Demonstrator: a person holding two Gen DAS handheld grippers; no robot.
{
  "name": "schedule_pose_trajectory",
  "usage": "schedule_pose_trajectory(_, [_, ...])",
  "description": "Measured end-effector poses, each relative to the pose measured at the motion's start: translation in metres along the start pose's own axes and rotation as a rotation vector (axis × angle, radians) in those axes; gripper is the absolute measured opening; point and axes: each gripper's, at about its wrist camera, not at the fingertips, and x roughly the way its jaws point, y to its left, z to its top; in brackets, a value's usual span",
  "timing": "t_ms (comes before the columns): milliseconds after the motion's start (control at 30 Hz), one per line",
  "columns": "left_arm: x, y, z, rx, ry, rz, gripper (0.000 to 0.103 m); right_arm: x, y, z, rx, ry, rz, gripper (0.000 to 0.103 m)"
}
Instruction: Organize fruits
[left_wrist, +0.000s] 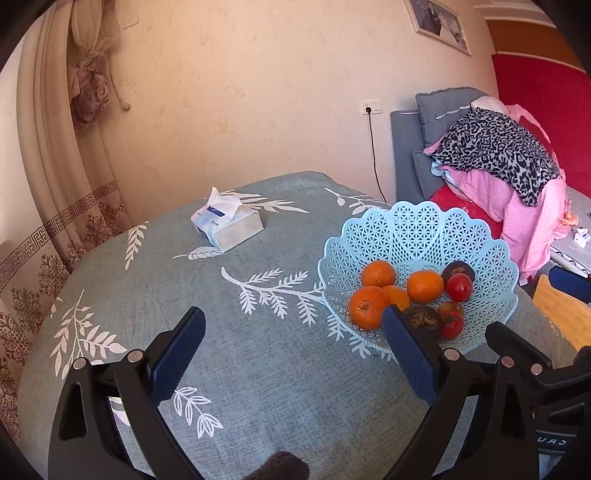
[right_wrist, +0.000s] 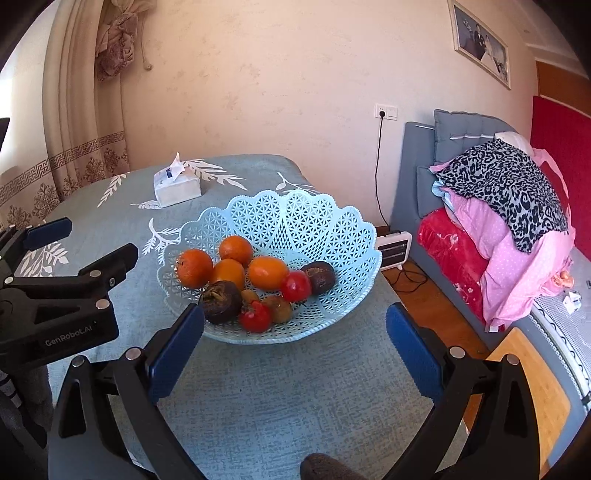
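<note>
A light blue lattice fruit basket (right_wrist: 314, 214) stands on the table and holds several oranges (right_wrist: 194, 268), small red fruits (right_wrist: 295, 286) and two dark purple fruits (right_wrist: 220, 301). It also shows in the left wrist view (left_wrist: 417, 232), at the right. My right gripper (right_wrist: 295, 347) is open and empty, just in front of the basket. My left gripper (left_wrist: 293, 350) is open and empty over the cloth, left of the basket; its right finger overlaps the basket's near rim in view. The left gripper also shows at the left edge of the right wrist view (right_wrist: 85, 247).
A tissue pack (left_wrist: 227, 225) lies on the far side of the table with the grey-green leaf-print cloth (left_wrist: 258, 369). Curtains (left_wrist: 55, 184) hang at the left. A grey sofa with piled clothes (right_wrist: 498, 206) and a small heater (right_wrist: 393, 247) stand to the right, beyond the table's edge.
</note>
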Motion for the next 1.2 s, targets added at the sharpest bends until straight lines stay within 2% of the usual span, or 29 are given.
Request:
schedule_pose_trajectory(300, [-0.002, 0.002, -0.002, 0.008, -0.008, 0.014, 0.095, -0.003, 0.008, 0.000, -0.032, -0.014, 0.015, 0.100])
schedule_pose_trajectory(933, [-0.001, -0.002, -0.006, 0.019, -0.003, 0.009, 0.095, 0.004, 0.004, 0.004, 0.006, 0.018, 0.056, 0.100])
schedule_pose_trajectory(1200, [-0.002, -0.001, -0.005, 0.013, 0.001, 0.007, 0.095, 0.011, -0.001, 0.003, 0.056, 0.059, 0.133, 0.100])
